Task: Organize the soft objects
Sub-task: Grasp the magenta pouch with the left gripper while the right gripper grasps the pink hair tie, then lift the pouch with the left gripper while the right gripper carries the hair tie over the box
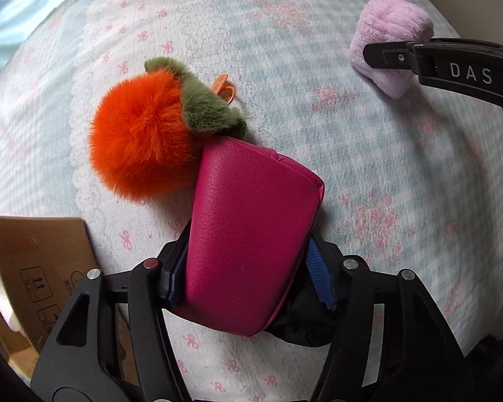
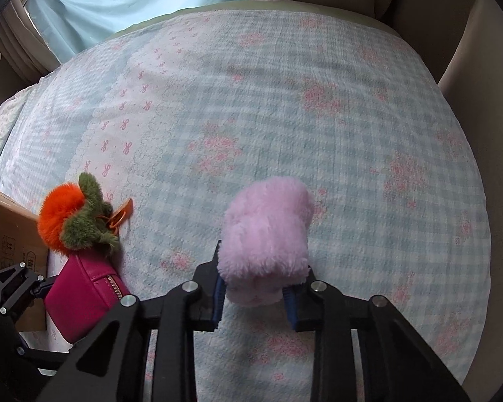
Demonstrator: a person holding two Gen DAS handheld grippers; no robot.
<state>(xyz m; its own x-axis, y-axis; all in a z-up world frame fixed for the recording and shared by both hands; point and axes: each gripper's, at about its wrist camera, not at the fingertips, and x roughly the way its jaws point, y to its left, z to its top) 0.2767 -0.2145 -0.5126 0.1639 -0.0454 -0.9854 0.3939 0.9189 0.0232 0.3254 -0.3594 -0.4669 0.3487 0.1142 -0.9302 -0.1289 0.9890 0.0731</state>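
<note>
Closest to you, your left gripper was squeezed shut on the pink pouch. Its two blue pads pressed on the pouch from both sides. The pouch was smooth and bright pink, and from the right wrist view you could see a zipper along one edge of the pink pouch. Something dark and crumpled sat just under the pouch, but it was too hidden to tell what it was.

Your right gripper was squeezed shut on the fluffy purple toy. The toy stuck out past the fingers, over the bed cover.

A little farther on, the fuzzy orange ball lay on the bed cover, touching the far end of the pink pouch. It had green fuzzy leaves on top and a small orange tag beside them. In the right wrist view, the fuzzy orange ball sat near the left edge.

To your left was a brown cardboard box, just beside the ball and the pouch. The cardboard box showed in the other view too.

Far off to the right in the left wrist view, the fluffy purple toy sat behind the black finger of your right gripper.

At the very back hung a light blue curtain.
</note>
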